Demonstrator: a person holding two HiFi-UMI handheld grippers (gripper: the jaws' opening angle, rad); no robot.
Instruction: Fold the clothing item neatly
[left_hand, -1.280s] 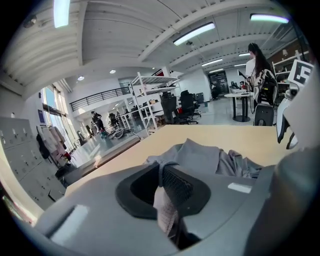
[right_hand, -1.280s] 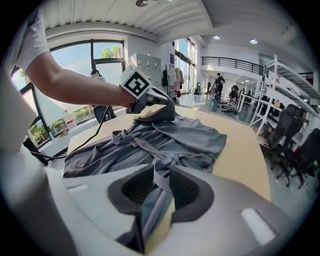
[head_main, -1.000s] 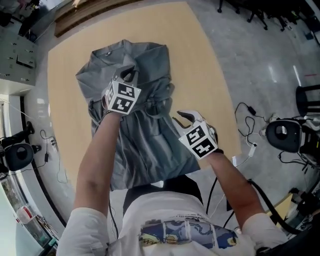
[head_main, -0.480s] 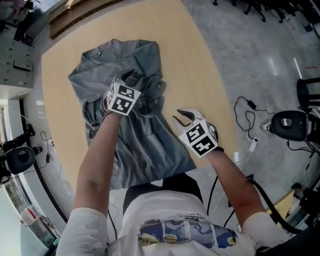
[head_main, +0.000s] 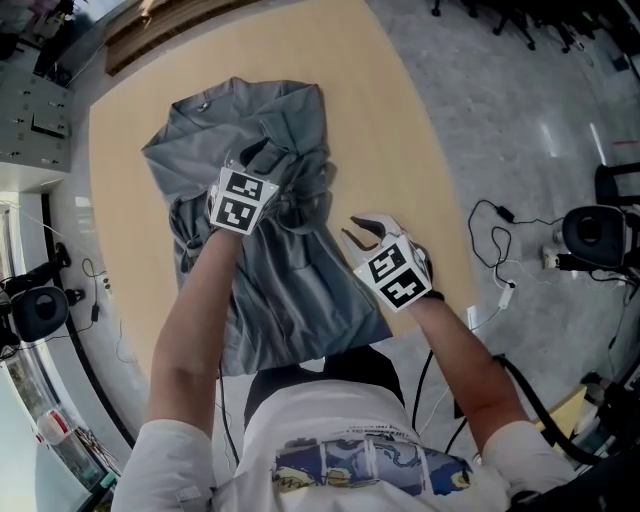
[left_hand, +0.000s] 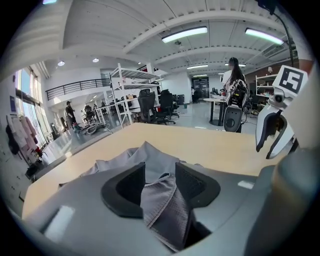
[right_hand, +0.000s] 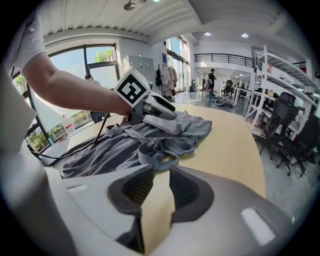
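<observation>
A grey garment (head_main: 290, 290) lies crumpled along the wooden table (head_main: 390, 130), its lower hem hanging over the near edge. My left gripper (head_main: 258, 155) rests on its upper middle. In the left gripper view its jaws (left_hand: 159, 175) have just been opening and stand apart, and a loose fold of the garment (left_hand: 150, 157) lies between the pads, slack on one side. My right gripper (head_main: 357, 232) hovers over bare wood beside the garment's right edge, open and empty (right_hand: 161, 181). A bunched sleeve loop (right_hand: 160, 150) lies just ahead of it.
The table's right edge (head_main: 440, 190) runs close to my right hand. On the floor beyond it lie cables (head_main: 495, 225) and a round black-and-white device (head_main: 590, 232). Office chairs (left_hand: 155, 105), shelving and a distant person (left_hand: 234, 82) stand farther off.
The left gripper's jaws have parted around the cloth fold, and the hand has settled slightly lower on the garment. The right gripper has stayed in place.
</observation>
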